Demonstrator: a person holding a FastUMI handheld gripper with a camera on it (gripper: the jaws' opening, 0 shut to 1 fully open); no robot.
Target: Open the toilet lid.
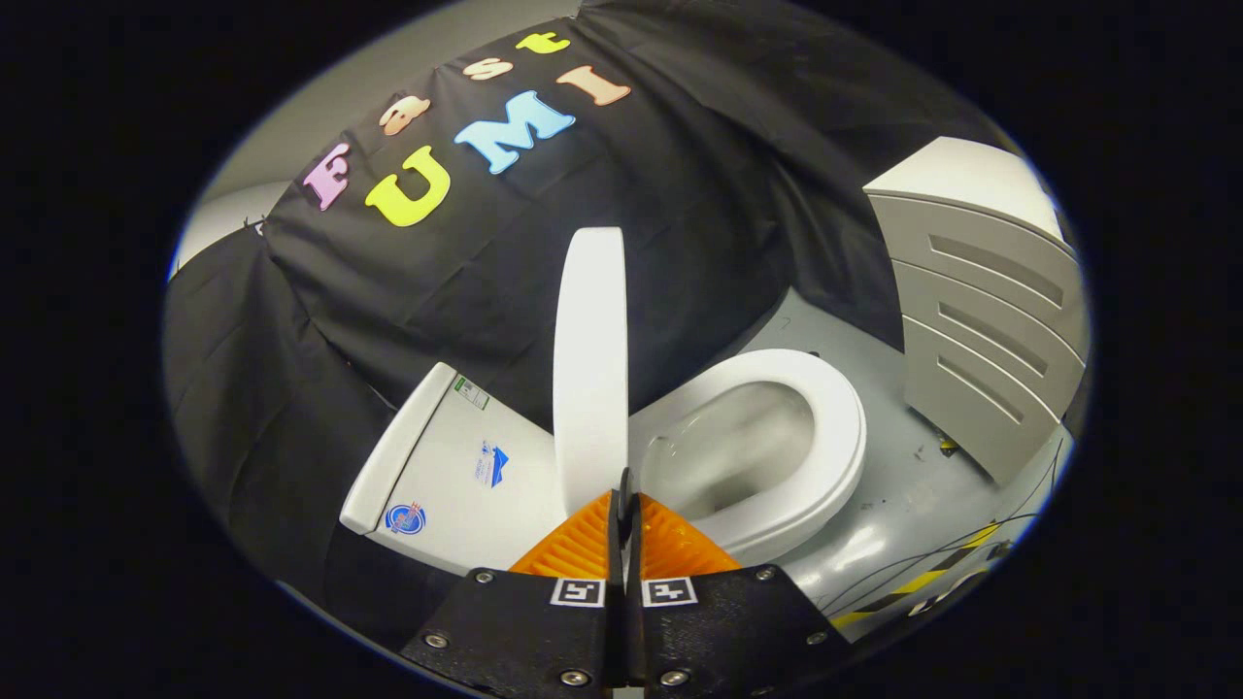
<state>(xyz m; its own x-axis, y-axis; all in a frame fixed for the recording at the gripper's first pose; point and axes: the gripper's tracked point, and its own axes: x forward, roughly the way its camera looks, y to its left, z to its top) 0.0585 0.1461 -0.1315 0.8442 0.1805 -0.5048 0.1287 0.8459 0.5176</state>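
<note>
The white toilet lid (pixel 588 359) stands raised, seen edge-on, rising straight ahead of my fingers between the tank (pixel 442 461) and the seat. The white seat (pixel 843 437) lies down around the open bowl (pixel 738 451), just beyond the fingers on one side. My gripper (pixel 624 490) is shut, its two fingers pressed together with nothing between them. The tips sit right at the near edge of the lid; I cannot tell whether they touch it.
A grey cabinet with slatted drawer fronts (pixel 981 320) stands beyond the seat on the grey floor (pixel 903 485). Yellow-and-black tape (pixel 932 575) and thin cables run across the floor near it. Black cloth hangs behind the toilet.
</note>
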